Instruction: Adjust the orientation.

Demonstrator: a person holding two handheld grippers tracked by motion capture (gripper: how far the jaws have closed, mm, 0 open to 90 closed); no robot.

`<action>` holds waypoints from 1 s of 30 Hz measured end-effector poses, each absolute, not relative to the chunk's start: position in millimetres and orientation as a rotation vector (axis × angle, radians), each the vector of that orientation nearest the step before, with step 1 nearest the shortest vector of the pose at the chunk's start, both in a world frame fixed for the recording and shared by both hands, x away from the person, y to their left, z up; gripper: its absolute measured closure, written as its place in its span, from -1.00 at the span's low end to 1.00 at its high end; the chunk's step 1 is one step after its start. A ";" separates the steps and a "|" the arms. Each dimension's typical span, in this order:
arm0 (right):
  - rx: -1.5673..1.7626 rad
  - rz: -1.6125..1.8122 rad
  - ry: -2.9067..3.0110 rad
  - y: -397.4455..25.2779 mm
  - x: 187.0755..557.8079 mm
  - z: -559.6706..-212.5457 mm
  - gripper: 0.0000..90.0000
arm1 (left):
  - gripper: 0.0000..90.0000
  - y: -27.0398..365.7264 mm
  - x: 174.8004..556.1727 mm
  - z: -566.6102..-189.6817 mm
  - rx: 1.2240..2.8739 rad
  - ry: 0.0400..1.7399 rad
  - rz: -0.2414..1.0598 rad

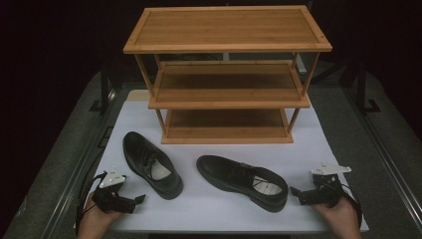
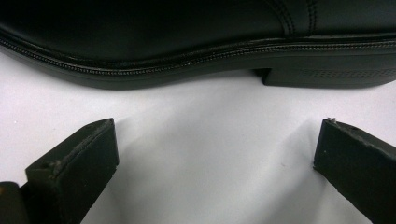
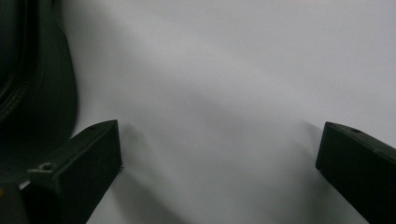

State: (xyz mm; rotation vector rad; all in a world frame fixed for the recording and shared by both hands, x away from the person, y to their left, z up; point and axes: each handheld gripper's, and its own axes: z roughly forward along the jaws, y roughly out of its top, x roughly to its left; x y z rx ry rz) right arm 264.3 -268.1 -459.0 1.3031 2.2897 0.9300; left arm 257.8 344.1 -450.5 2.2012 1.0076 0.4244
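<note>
Two black leather shoes lie on the white table top [image 1: 214, 209] in front of a wooden rack. The left shoe [image 1: 151, 163] points away and to the left; the right shoe [image 1: 242, 180] lies with its heel toward the right gripper. My left gripper [image 1: 139, 199] rests low at the front left, open, its jaws wide apart and aimed at the left shoe's side [image 2: 196, 42], a short gap away. My right gripper [image 1: 294, 191] is open too, at the front right, just beside the right shoe's heel [image 3: 32, 84]. Nothing sits between either pair of jaws.
A three-tier bamboo shoe rack [image 1: 227, 69] stands at the back of the table, all its shelves bare. Dark grey floor and black stands surround the table. Hands hold both grippers at the near edge.
</note>
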 end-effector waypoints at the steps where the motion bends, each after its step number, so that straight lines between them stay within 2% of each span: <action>1: 1.303 0.930 2.290 -268.1 264.3 -459.0 -1.00 | -1.00 344.1 257.8 -450.5 2.201 1.008 0.424; 14: 1.302 0.930 2.288 -268.0 264.2 -459.1 -1.00 | -1.00 352.6 254.0 -444.7 2.167 1.047 0.406; 17: 1.302 0.930 2.288 -268.0 264.2 -459.1 -1.00 | -0.90 355.6 254.5 -441.6 2.155 1.048 0.409; 22: 1.303 0.930 2.288 -268.1 264.3 -459.1 -1.00 | -0.86 364.5 259.0 -434.5 2.127 1.070 0.415; 25: 1.303 0.930 2.288 -268.0 264.3 -459.1 -1.00 | -0.67 365.9 260.2 -430.0 2.114 1.049 0.408; 28: 1.303 0.929 2.289 -268.1 264.4 -459.1 -1.00 | -0.65 366.9 262.1 -418.6 2.098 1.054 0.441; 30: 1.303 0.929 2.289 -268.0 264.3 -459.1 -1.00 | -0.52 369.0 263.2 -414.8 2.089 1.043 0.440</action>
